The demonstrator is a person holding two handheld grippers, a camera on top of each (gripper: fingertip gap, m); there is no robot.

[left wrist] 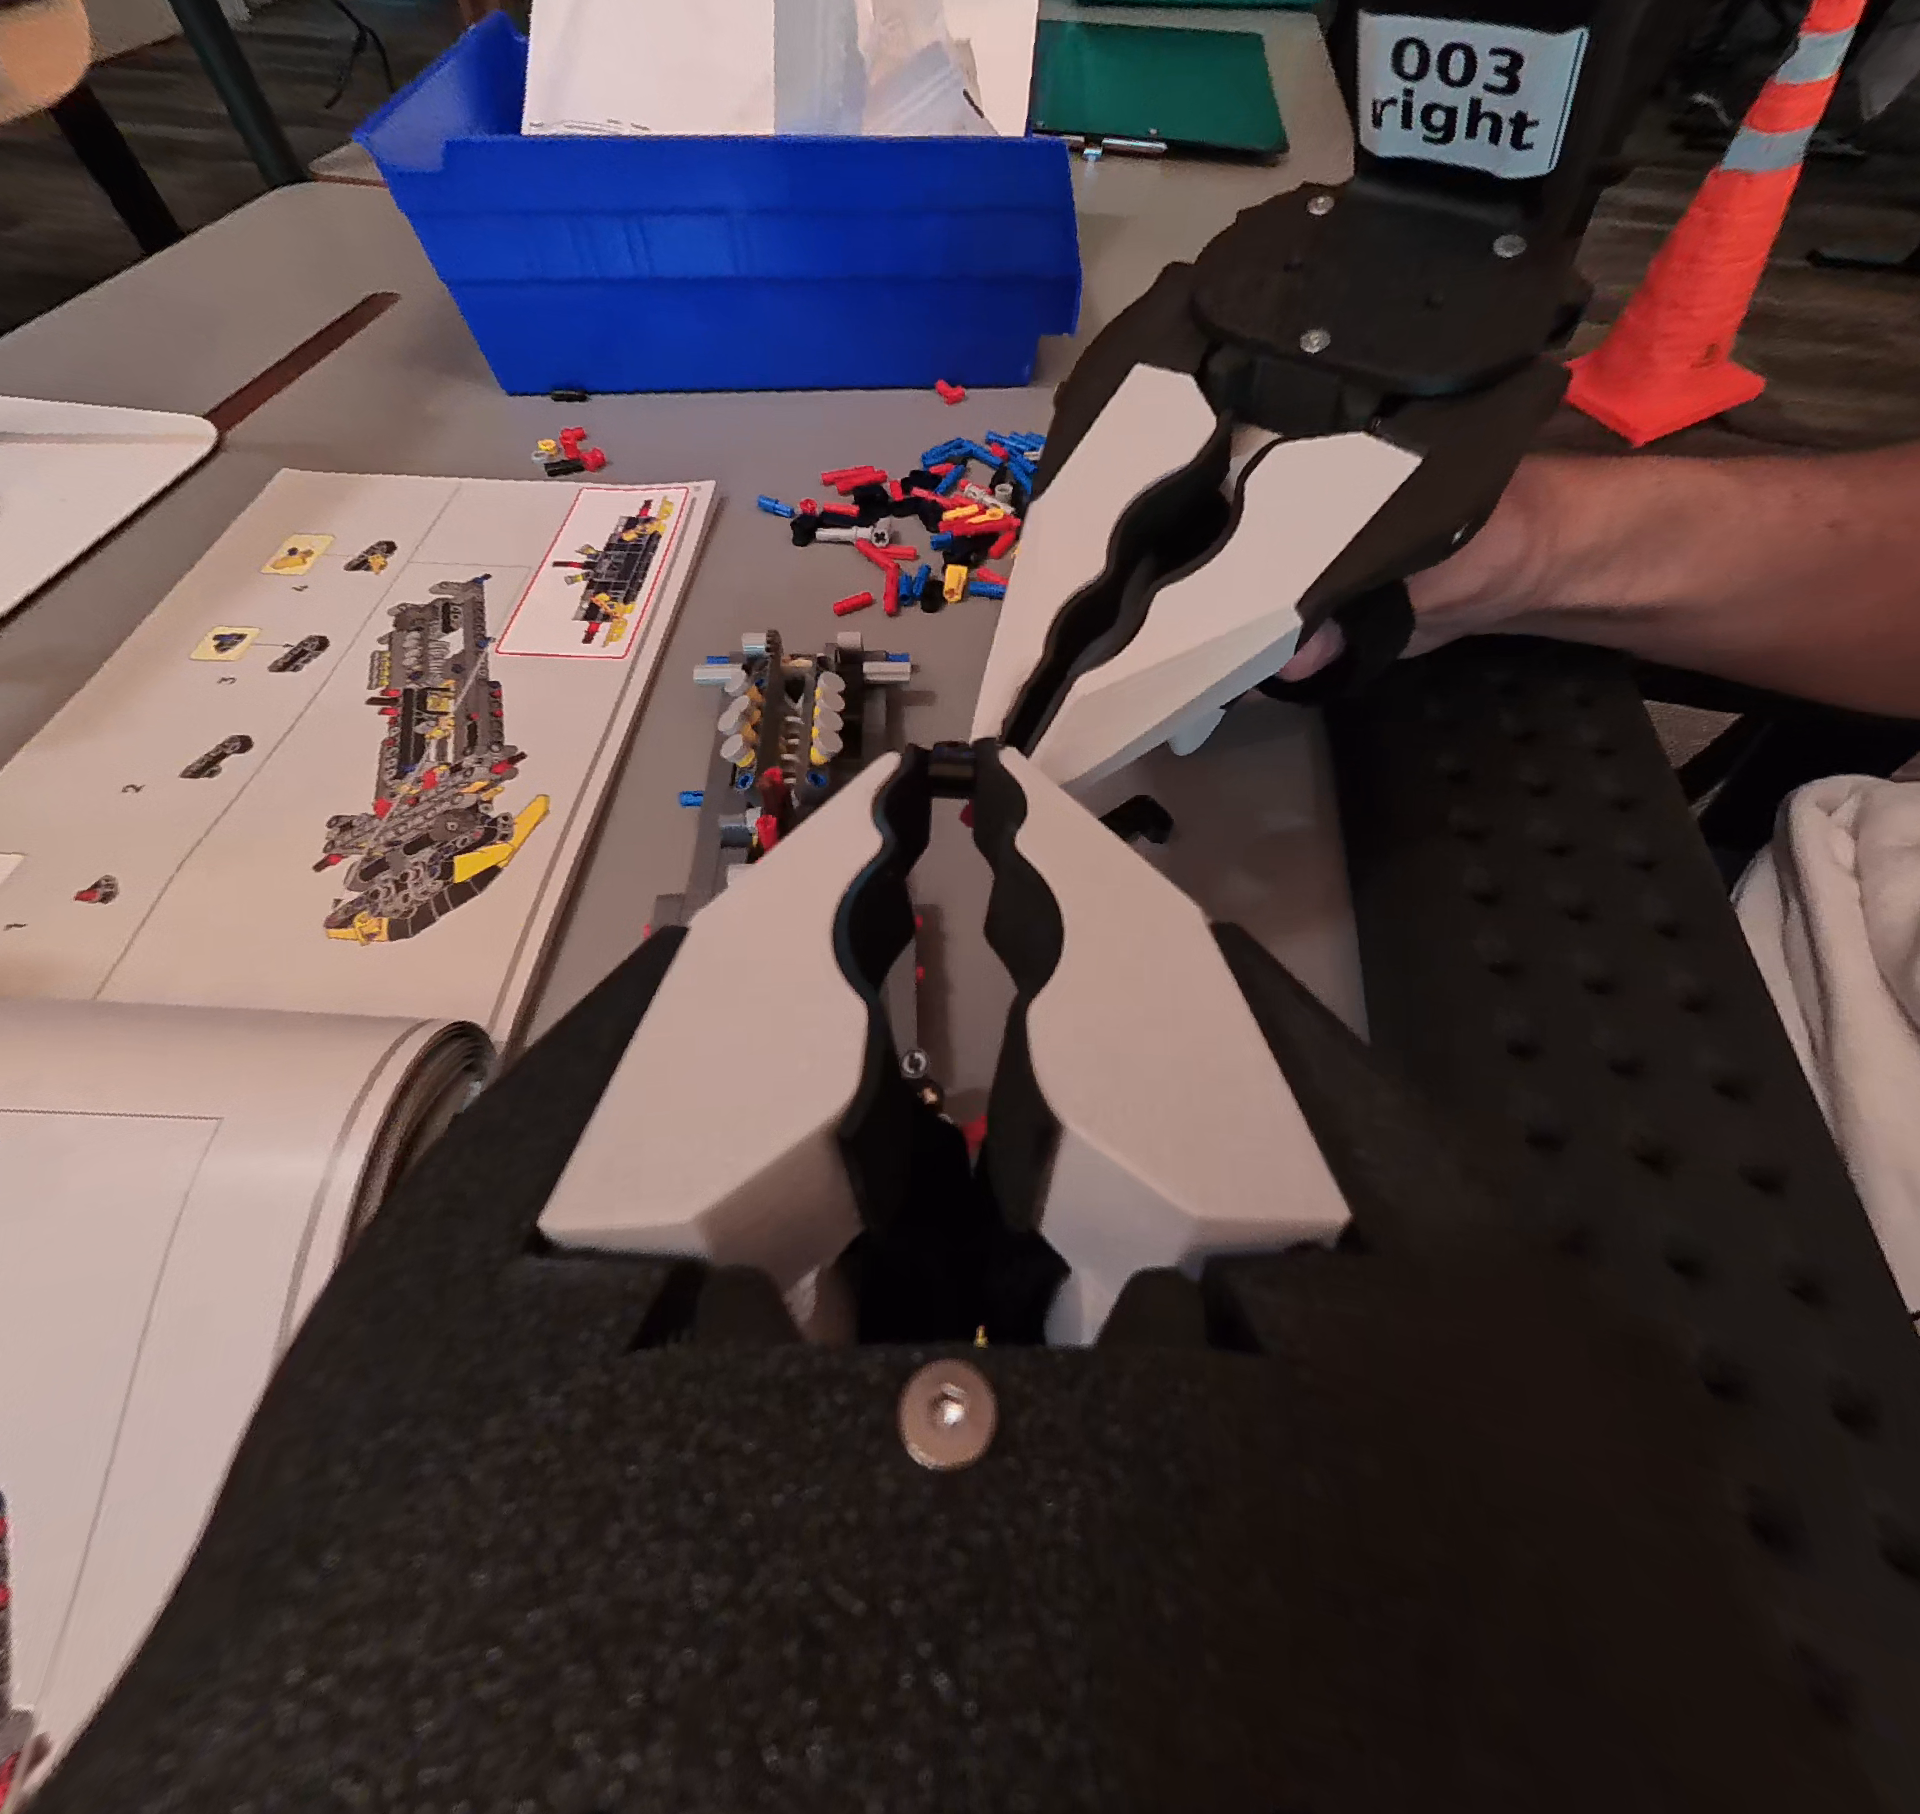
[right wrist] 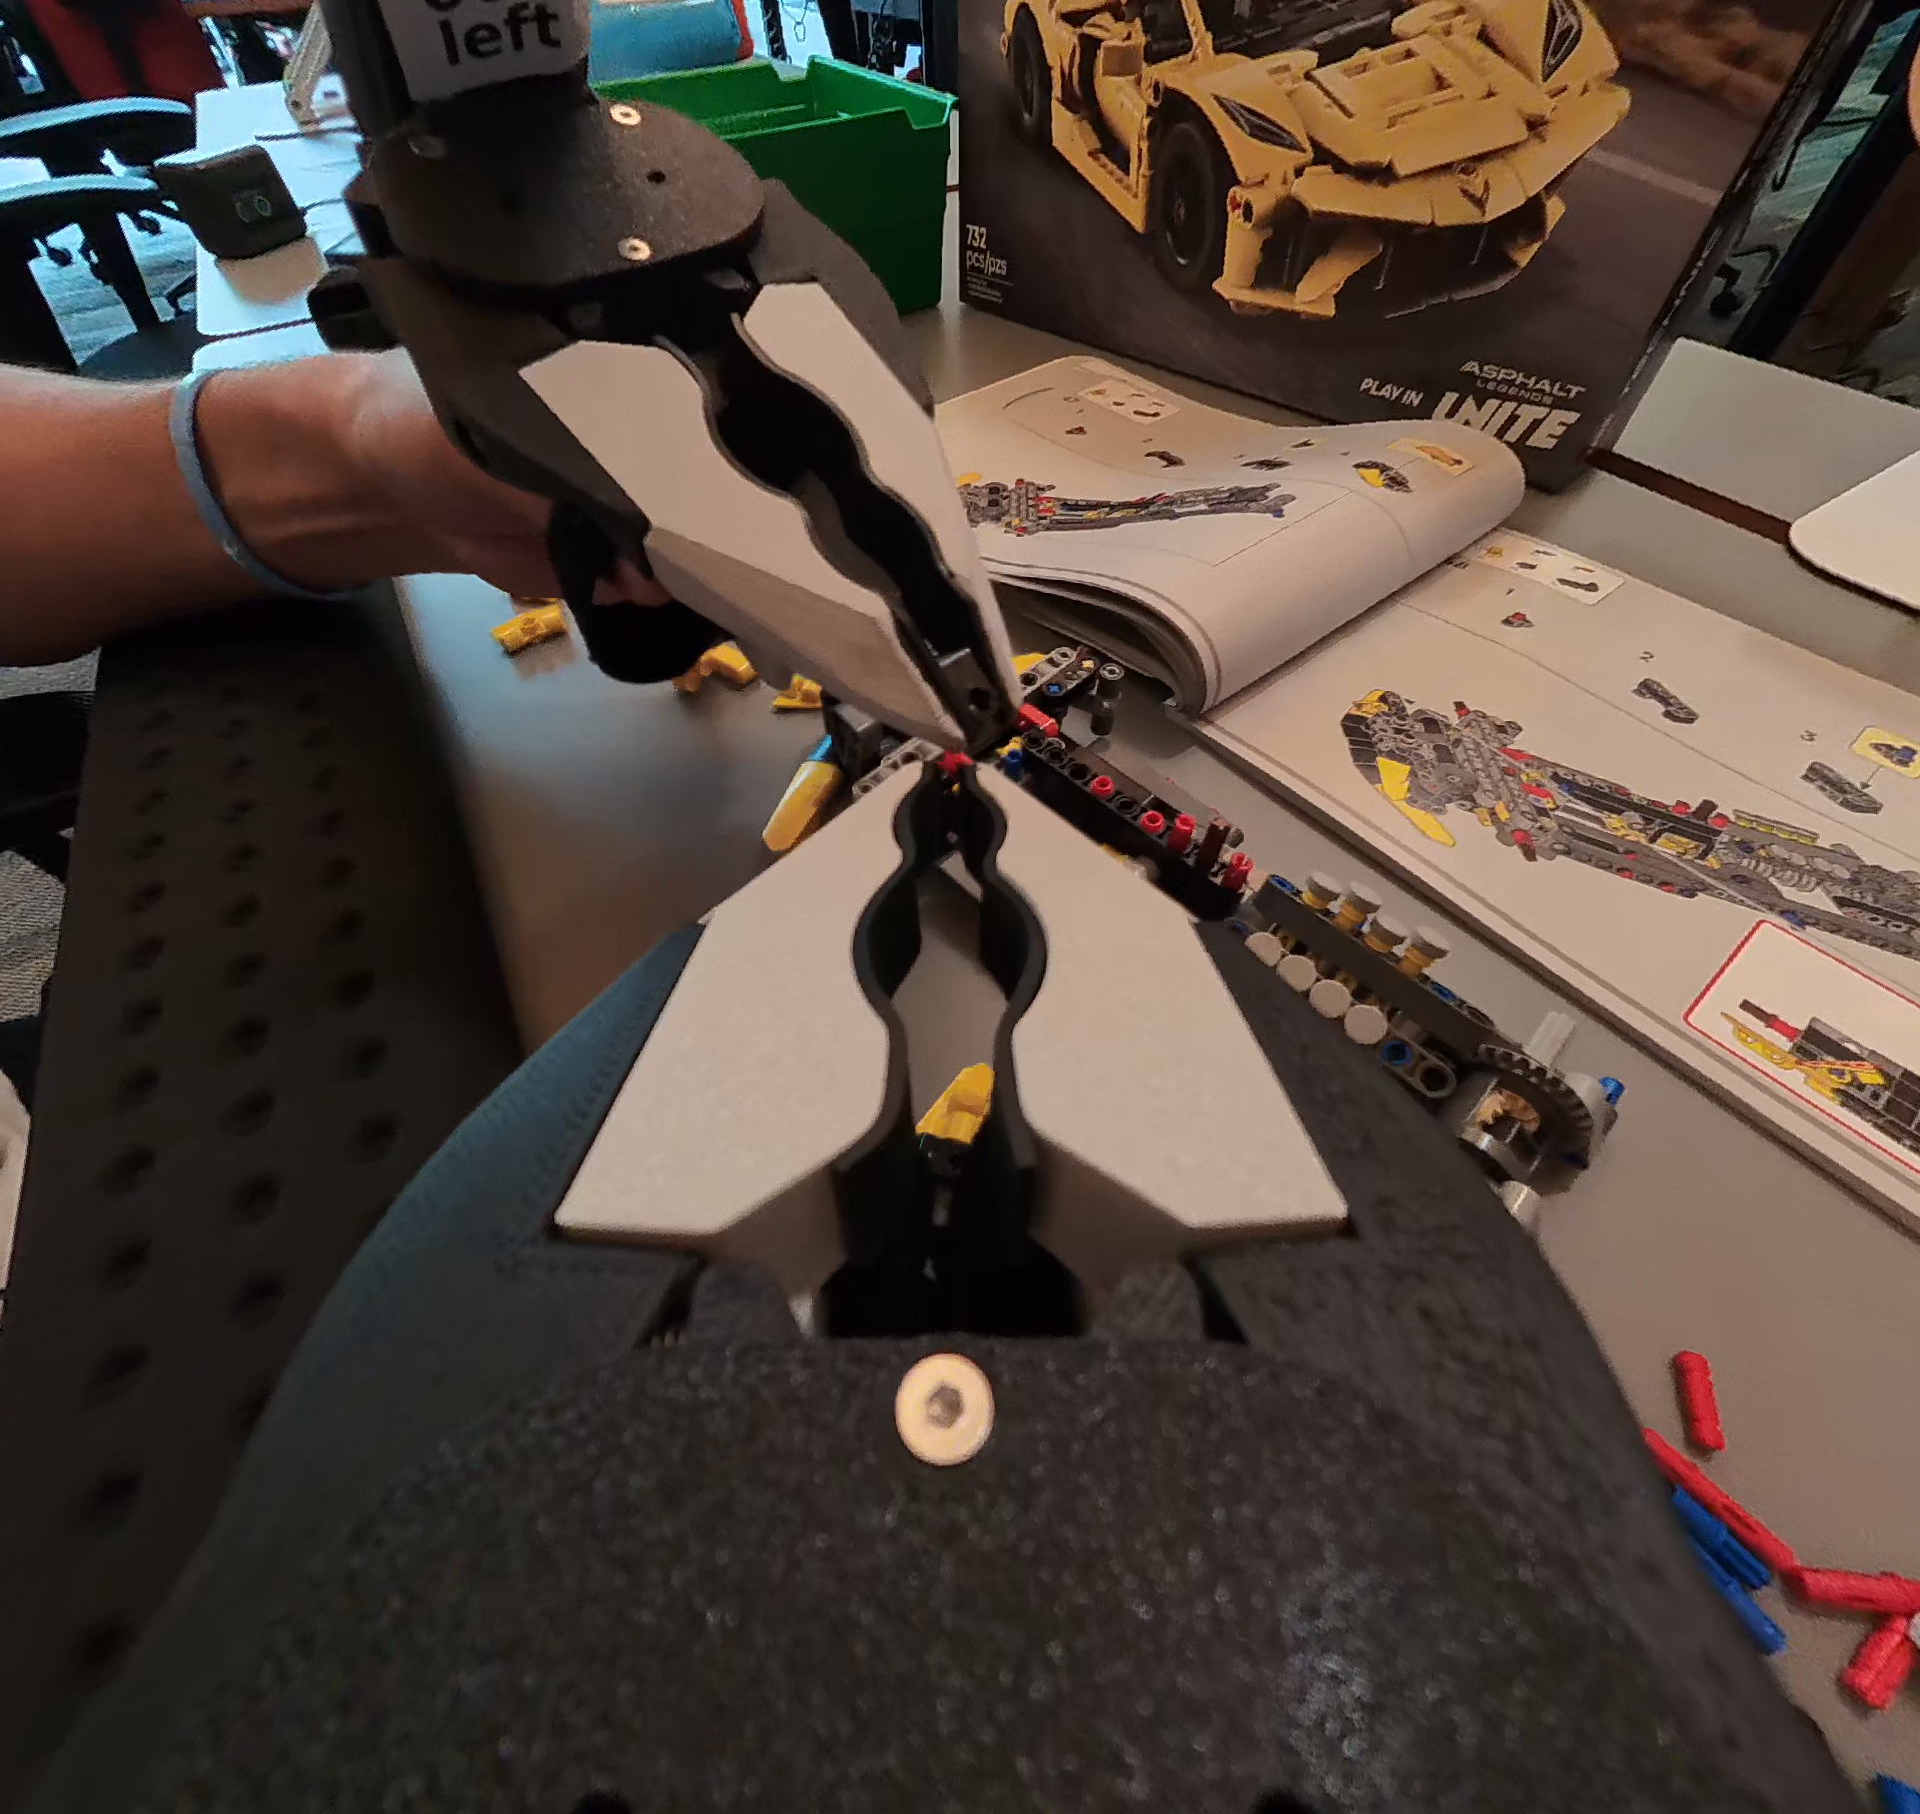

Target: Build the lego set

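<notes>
I am holding the left gripper [left wrist: 951,762] closed on a small black piece [left wrist: 948,758] at its tips, just above the long chassis assembly [right wrist: 1299,917] lying on the grey table [left wrist: 260,330] beside the open instruction booklet [left wrist: 343,725]. I am bringing the right gripper [right wrist: 951,777] in tip to tip; its jaws are nearly closed, and I cannot tell whether they are pinching anything. The piece looks light, rigid and slippery, so I am judging a fingertip pinch best; the pinned assembly could flex or pop apart. The set's box [right wrist: 1351,154] and both gripper tags are carrying print, which I am leaving unquoted.
</notes>
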